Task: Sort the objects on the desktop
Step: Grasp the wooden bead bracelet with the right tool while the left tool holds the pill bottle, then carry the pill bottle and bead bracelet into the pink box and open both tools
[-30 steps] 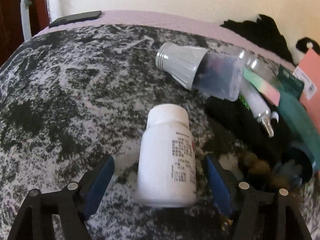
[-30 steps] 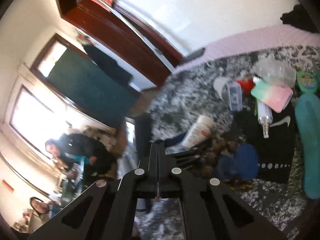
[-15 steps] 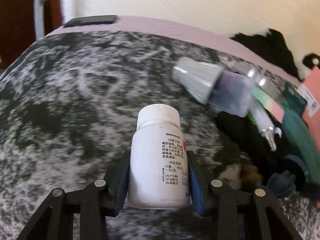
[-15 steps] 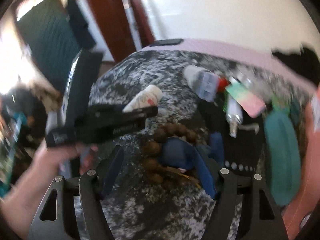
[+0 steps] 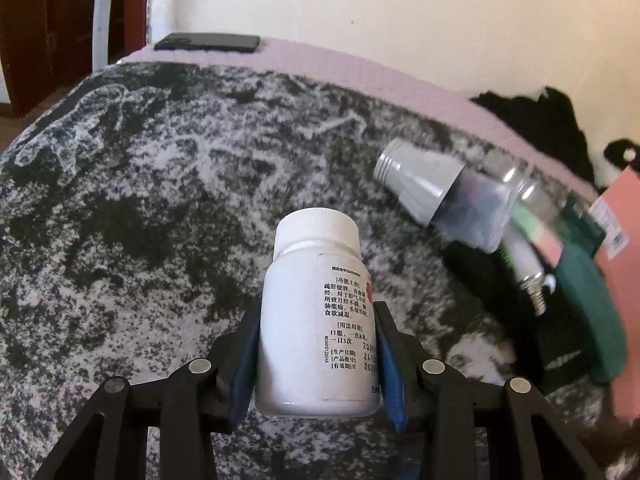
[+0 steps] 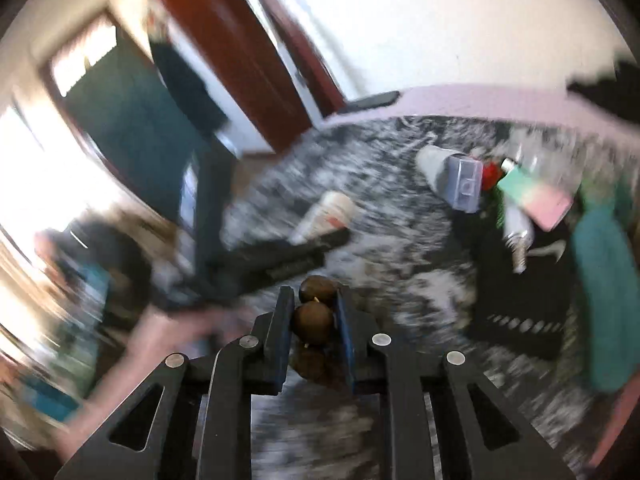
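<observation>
My left gripper [image 5: 316, 316] is shut on a white pill bottle [image 5: 312, 320] with a white cap and printed label, held above the black-and-white mottled cloth [image 5: 140, 200]. The bottle also shows in the right wrist view [image 6: 324, 216], in the left gripper. My right gripper [image 6: 312, 300] is shut on a string of brown wooden beads [image 6: 314, 316], two beads showing between the blue pads. The right wrist view is blurred by motion.
A grey cone-shaped lid with a clear box [image 5: 436, 196] lies to the right, beside a white tube [image 5: 524, 268], a pink-green card [image 6: 536, 196], a teal case [image 5: 592, 308] and a black cloth [image 6: 520, 288]. A black phone [image 5: 208, 42] lies on the pink far edge.
My left gripper closed on the pill bottle and lifted it off the cloth. My right gripper opened over the beads, then closed on them and raised them.
</observation>
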Demonstrator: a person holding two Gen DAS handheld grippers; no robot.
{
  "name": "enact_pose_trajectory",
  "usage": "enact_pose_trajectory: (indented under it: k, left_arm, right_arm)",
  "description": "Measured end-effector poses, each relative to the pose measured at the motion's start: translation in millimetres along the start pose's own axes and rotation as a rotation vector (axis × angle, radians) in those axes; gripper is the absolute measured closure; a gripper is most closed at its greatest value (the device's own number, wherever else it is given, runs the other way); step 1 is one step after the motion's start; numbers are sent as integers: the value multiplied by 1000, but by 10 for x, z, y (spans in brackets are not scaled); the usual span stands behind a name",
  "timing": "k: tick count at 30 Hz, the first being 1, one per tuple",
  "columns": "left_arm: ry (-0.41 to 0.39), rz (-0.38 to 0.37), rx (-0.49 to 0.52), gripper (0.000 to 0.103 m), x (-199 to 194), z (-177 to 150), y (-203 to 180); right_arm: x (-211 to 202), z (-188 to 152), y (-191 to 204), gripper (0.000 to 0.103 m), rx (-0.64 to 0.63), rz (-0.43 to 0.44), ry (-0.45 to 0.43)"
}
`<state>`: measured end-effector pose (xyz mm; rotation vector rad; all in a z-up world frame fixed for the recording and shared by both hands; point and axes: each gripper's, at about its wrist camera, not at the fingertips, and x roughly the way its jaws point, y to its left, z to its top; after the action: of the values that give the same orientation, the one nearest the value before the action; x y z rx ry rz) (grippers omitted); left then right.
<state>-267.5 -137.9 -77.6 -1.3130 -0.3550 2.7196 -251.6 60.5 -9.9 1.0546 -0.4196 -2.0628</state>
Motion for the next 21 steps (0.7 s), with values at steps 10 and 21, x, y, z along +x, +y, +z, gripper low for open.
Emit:
enact_pose_trajectory:
  k: [10,21]
  left_arm:
    - [-56,-17,14,59,-300,51,-170]
    - [-166,-74,78,59,-893,147,-705]
  right_arm:
    - [-764,206,83,81,47,129,-181]
    - [-1562,227,1,81,109,133,-322]
